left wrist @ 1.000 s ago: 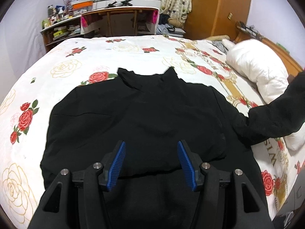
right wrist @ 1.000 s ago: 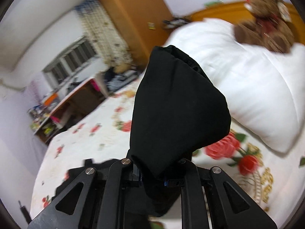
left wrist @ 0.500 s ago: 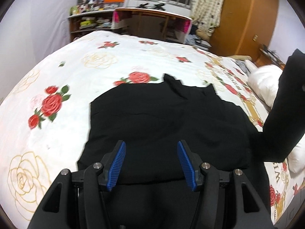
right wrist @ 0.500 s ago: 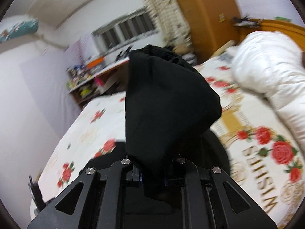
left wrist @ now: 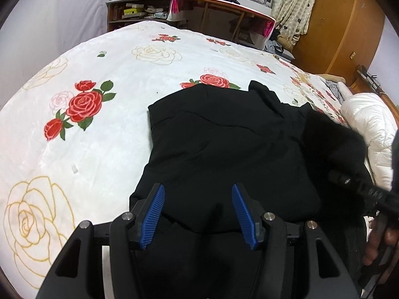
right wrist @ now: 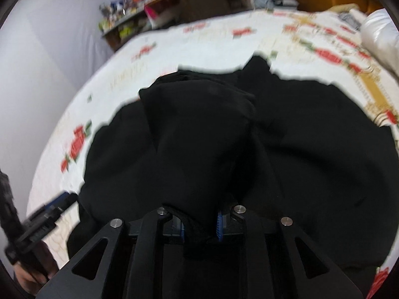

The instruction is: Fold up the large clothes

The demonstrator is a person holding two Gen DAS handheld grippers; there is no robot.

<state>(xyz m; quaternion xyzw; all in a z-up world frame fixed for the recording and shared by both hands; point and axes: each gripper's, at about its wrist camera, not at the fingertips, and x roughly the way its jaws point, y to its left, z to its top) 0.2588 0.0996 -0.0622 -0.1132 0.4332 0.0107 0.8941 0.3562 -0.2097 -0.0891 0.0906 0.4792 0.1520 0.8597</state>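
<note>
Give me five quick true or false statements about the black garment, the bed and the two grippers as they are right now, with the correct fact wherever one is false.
1. The black garment lies on a bedspread printed with roses. True.
2. The left gripper is clamped on a sleeve. False: its blue pads stand apart, with nothing pinched between them.
3. Black fabric sits between the right gripper fingers. True; its jaws are opening.
4. The garment is white. False: it is black.
5. A white pillow lies at the far left of the left wrist view. False: it is at the right edge.
</note>
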